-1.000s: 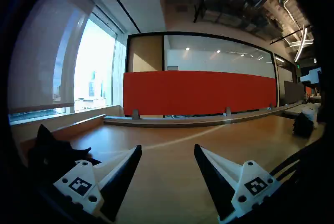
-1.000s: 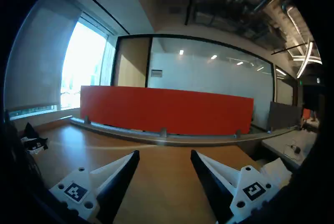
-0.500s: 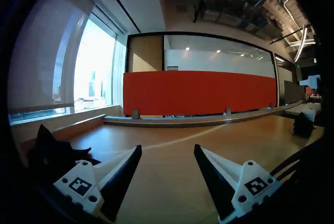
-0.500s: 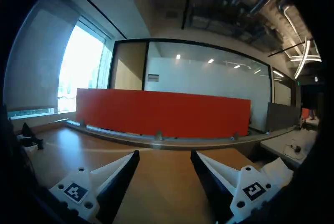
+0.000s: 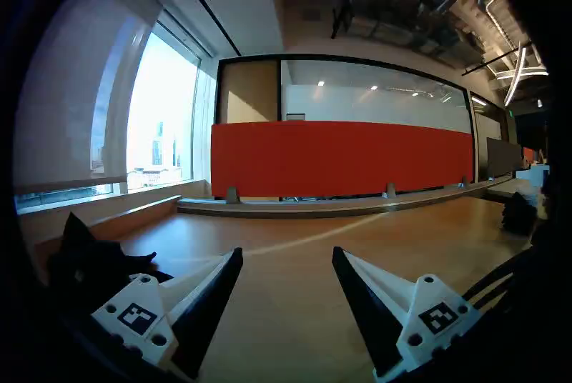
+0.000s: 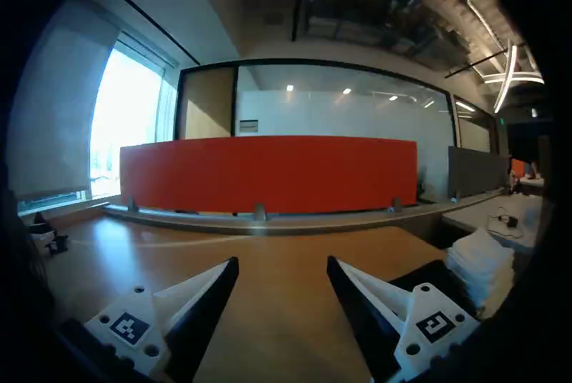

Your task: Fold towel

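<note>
Left gripper [image 5: 286, 251]: two white wedge fingers [image 5: 154, 304] tapering to points, with black inner faces. Each finger carries a square black-and-white marker [image 5: 137, 318], with dark screw holes [image 5: 152, 340] around the marker. Thin black cables [image 5: 500, 277] curve just right of one marker. Right gripper [image 6: 281, 261] is built alike: white, black-lined, marked.

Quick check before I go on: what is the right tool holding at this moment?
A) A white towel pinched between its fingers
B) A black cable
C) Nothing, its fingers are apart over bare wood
C: the right tool has its fingers spread, with the wooden table showing in the gap between them. The stack of white folded cloth sits off to its right, untouched.
</note>
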### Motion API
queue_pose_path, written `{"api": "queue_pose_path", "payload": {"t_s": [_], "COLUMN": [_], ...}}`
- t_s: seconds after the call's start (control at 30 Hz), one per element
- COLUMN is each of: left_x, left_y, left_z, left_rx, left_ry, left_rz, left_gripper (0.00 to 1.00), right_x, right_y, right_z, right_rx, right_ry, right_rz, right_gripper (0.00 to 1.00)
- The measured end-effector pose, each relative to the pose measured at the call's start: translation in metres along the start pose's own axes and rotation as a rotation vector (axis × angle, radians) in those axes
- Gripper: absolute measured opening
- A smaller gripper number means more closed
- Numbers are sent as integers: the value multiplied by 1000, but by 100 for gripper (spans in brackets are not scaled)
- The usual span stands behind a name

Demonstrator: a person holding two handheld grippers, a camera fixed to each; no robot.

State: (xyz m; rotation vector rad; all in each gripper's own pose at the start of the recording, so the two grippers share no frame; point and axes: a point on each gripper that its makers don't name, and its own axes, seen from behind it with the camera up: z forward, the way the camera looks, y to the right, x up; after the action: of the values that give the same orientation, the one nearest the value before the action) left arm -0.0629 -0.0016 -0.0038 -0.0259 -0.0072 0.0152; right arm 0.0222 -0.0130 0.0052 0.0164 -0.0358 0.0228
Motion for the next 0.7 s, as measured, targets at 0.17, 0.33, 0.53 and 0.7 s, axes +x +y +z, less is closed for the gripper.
{"api": "queue_pose_path", "payload": {"t_s": [0.17, 0.33, 0.53, 0.7], "left_x": [0, -1, -1, -1], "left_y": [0, 0, 0, 1], "left_z": [0, 0, 0, 0], "left_rx": [0, 0, 0, 0], "left_ry": [0, 0, 0, 0], "left_rz": [0, 0, 0, 0], "left_gripper": [93, 92, 93, 93], "right_x": [-18, -34, -48, -49], "right_y": [5, 9, 11, 9], "right_z": [3, 3, 3, 2], "right_rx": [1, 2, -1, -1], "right_ry": [-6, -11, -17, -9], "right_rz": [11, 29, 31, 21], "right_gripper": [96, 96, 96, 97]}}
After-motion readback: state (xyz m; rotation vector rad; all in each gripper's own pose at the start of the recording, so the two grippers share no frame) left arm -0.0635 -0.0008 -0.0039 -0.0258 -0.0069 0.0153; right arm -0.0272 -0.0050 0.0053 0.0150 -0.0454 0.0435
